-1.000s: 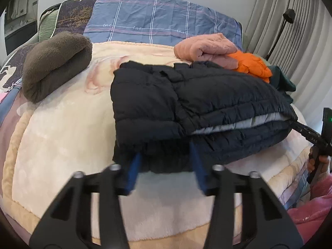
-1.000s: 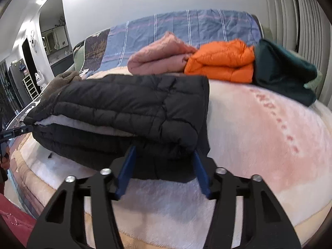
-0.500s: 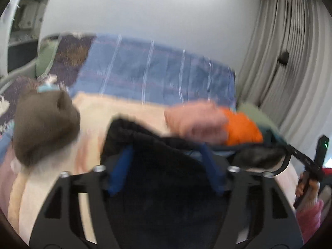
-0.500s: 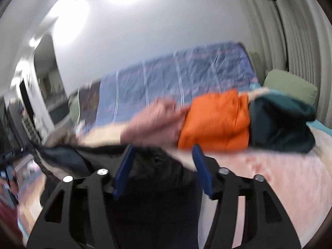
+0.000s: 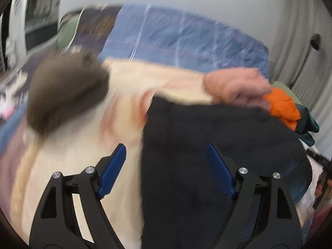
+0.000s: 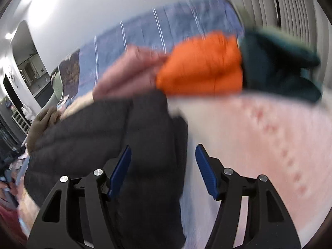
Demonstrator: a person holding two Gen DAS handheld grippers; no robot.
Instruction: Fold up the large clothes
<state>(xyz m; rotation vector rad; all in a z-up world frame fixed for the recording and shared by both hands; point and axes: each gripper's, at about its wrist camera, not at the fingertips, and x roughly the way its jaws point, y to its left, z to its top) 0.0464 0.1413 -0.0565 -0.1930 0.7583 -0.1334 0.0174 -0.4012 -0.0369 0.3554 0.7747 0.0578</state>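
Lying on the cream blanket (image 5: 78, 166), the black puffer jacket (image 5: 207, 155) fills the 3 to 6 o'clock part of the left view. The left gripper (image 5: 166, 172) is spread wide, its right finger over the jacket. The right gripper (image 6: 162, 171) is spread too, pinching nothing. An orange garment (image 6: 203, 68) sits at 12 o'clock beyond it.

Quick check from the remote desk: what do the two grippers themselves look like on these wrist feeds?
Both match. The left gripper and right gripper each have black angular finger arms with triangular cut-outs, silver round bolt heads, and blue ridged pads at the tips. No cables or markings show.
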